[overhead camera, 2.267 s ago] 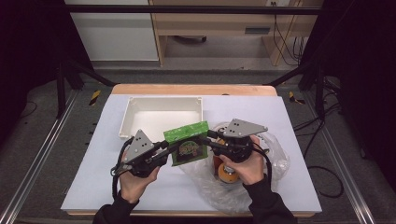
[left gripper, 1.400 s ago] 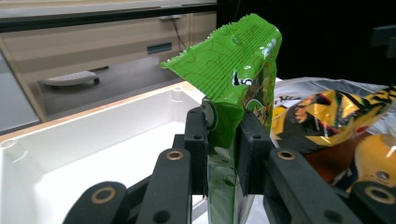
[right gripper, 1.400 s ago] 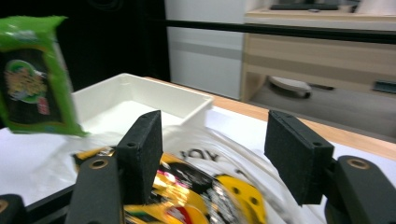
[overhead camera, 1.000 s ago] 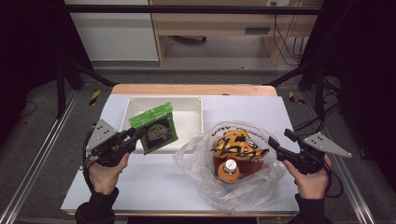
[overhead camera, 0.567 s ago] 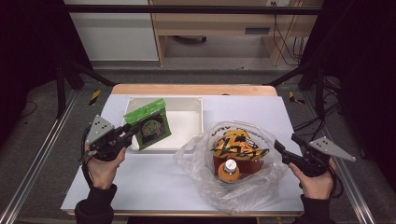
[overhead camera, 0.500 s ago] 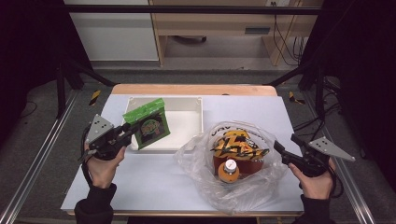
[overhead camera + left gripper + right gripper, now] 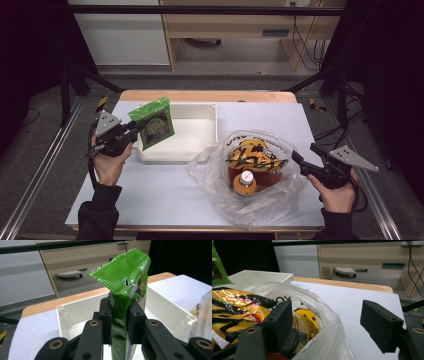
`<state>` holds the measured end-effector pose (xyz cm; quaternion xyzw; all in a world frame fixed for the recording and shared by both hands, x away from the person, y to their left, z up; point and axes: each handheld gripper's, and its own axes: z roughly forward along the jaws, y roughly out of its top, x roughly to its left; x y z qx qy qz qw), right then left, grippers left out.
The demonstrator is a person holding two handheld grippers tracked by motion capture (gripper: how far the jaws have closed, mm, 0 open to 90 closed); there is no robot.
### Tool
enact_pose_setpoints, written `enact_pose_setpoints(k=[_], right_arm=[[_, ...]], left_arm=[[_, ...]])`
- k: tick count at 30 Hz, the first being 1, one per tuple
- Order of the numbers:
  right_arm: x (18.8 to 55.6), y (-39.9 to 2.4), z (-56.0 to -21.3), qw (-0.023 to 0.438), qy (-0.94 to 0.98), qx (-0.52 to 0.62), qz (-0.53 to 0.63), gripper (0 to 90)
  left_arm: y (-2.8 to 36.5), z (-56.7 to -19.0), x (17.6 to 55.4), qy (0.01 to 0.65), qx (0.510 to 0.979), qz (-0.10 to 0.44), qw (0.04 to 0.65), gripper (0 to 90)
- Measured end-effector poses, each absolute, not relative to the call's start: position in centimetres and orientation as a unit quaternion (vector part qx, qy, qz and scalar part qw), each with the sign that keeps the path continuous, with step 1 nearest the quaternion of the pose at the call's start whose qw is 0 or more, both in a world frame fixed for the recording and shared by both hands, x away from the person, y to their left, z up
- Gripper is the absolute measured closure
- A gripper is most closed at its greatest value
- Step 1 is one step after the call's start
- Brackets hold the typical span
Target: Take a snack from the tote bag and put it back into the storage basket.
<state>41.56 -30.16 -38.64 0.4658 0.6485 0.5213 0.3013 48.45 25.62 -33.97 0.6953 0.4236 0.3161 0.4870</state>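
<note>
My left gripper (image 7: 133,131) is shut on a green snack packet (image 7: 156,124), held upright over the left end of a white bin (image 7: 200,116). In the left gripper view the jaws (image 7: 120,312) pinch the packet (image 7: 125,272) low down, with the bin (image 7: 82,307) behind. A clear plastic bag (image 7: 260,200) lies at the right, holding orange-and-black packets (image 7: 252,156) and an orange-capped bottle (image 7: 245,182). My right gripper (image 7: 300,161) stands open just right of the bag. Its jaws (image 7: 327,315) have just been opening, and the bag's rim (image 7: 322,307) lies loose between them.
The white table top (image 7: 160,200) ends in a wooden strip (image 7: 200,95) at the back. Metal rails (image 7: 40,170) run along both sides. A wooden cabinet (image 7: 225,30) stands beyond the table.
The left gripper has carried the green packet from the table's middle to the bin's left end. The right gripper let go of it and drew back to the right of the bag.
</note>
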Motion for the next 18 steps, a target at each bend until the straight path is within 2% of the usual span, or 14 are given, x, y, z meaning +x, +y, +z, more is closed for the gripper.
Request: enact_pose_setpoints(k=[18], right_arm=[[41.9,-29.8,-38.9,0.295,0.652,0.465,0.521,25.9]], left_arm=[[26.4,-34.8,54.3,0.451,0.691,0.327,0.461,76.4]])
